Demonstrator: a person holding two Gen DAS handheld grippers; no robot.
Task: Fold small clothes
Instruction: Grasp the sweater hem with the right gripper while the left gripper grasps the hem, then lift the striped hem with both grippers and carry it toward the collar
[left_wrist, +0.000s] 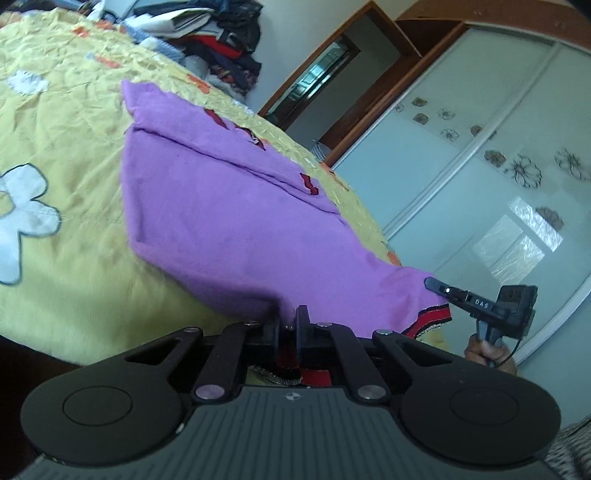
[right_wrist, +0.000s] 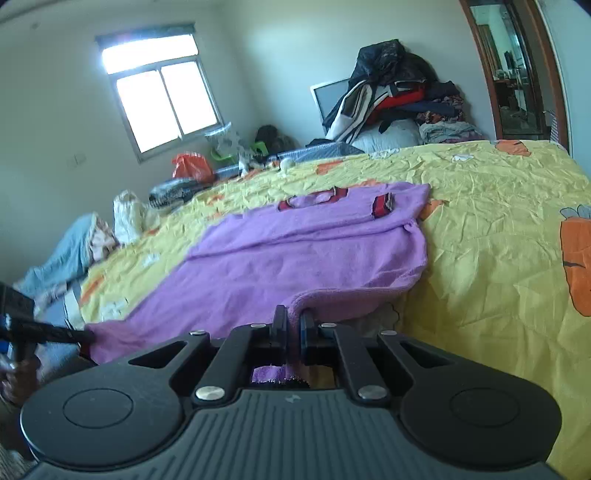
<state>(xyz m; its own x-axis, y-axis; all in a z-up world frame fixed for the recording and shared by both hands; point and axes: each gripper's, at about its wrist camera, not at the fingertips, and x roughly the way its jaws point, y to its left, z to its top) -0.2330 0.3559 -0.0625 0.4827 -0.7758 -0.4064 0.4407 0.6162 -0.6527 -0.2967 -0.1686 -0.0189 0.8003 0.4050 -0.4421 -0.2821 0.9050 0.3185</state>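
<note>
With my left gripper (left_wrist: 288, 325) and right gripper (right_wrist: 292, 326) clenched on the purple garment's (left_wrist: 229, 221) hem, uneven lifting could undo its sleeve folds.

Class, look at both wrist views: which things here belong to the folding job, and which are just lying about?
Part of the job:
purple garment, near hem lifted
left tongs, shut on its hem
right tongs, shut on its hem
yellow bedspread, the folding surface

Just lying about:
clothes pile at the bed's far end
orange bag
wardrobe doors
</note>
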